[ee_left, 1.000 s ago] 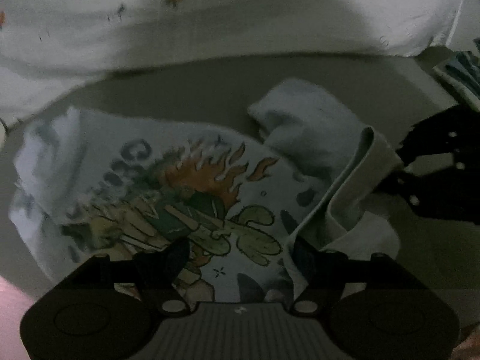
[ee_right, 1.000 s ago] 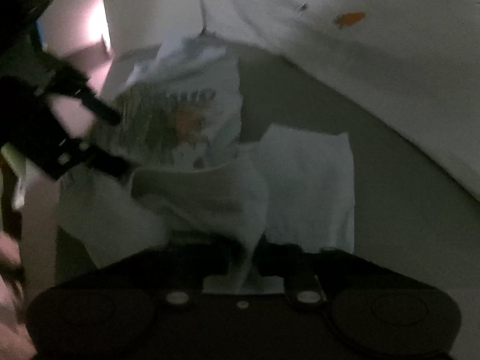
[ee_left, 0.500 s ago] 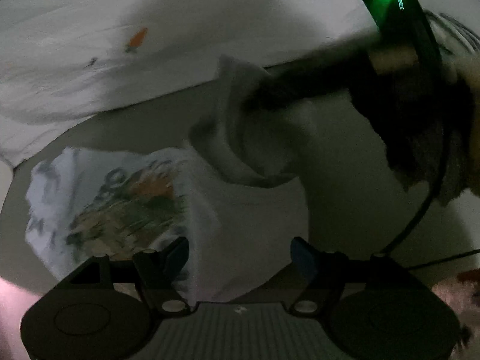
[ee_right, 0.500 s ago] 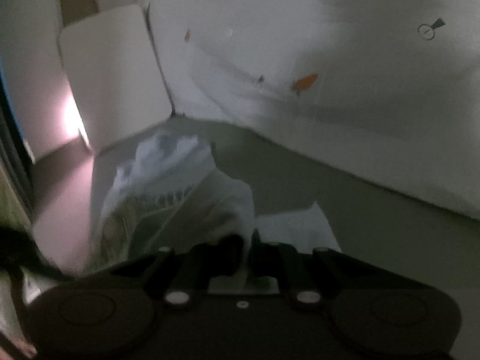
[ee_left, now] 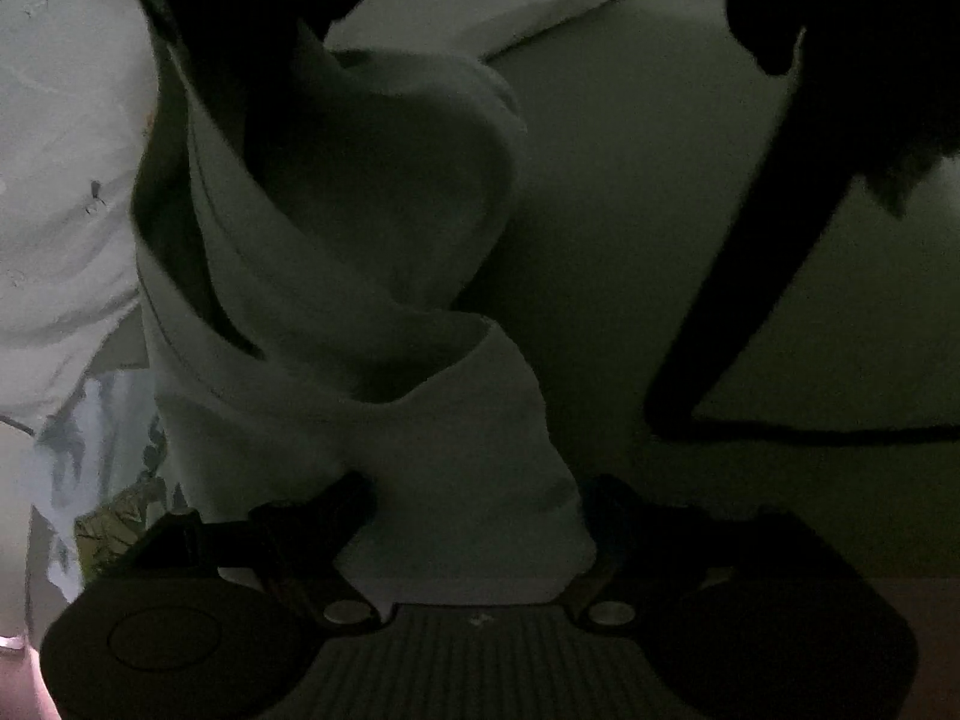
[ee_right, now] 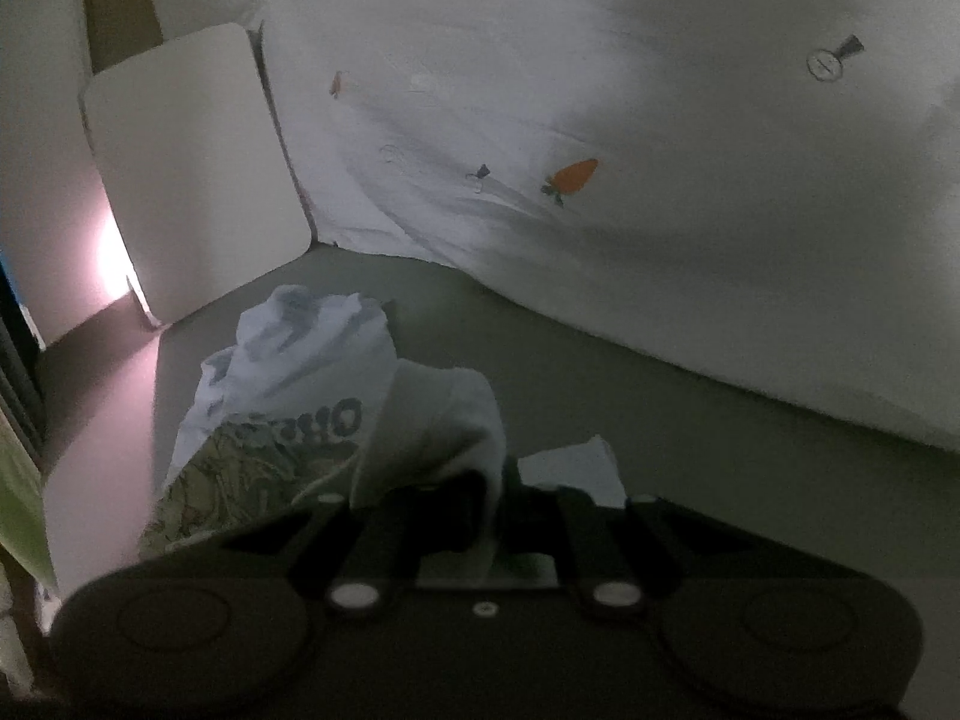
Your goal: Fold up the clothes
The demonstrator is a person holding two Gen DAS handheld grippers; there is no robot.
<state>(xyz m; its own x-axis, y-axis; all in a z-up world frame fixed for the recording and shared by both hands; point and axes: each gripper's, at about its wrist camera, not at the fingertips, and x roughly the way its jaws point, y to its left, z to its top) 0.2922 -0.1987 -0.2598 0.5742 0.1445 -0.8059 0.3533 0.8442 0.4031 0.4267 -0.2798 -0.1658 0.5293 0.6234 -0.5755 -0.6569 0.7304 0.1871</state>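
Shirt [ee_right: 420, 420] pinched between right fingers [ee_right: 444, 510].

Grey-green bed [ee_right: 690, 420] bears printed T-shirt [ee_right: 288, 396], white duvet [ee_right: 660, 192].

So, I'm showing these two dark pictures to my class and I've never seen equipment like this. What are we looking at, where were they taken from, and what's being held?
No robot here: a person holds a two-finger gripper in each hand, each carrying a wide-angle camera looking along its fingers. The dark shapes along each picture's bottom are the grippers themselves.

In the right-hand camera's view, the right gripper is shut on a fold of a white printed T-shirt, lifting it off a grey-green surface. Behind lies white bedding with a carrot pattern.

In the left-hand camera's view, the left gripper is opening, with shirt cloth between its fingers; whether they press it is unclear. The dark shape above is probably the other gripper.
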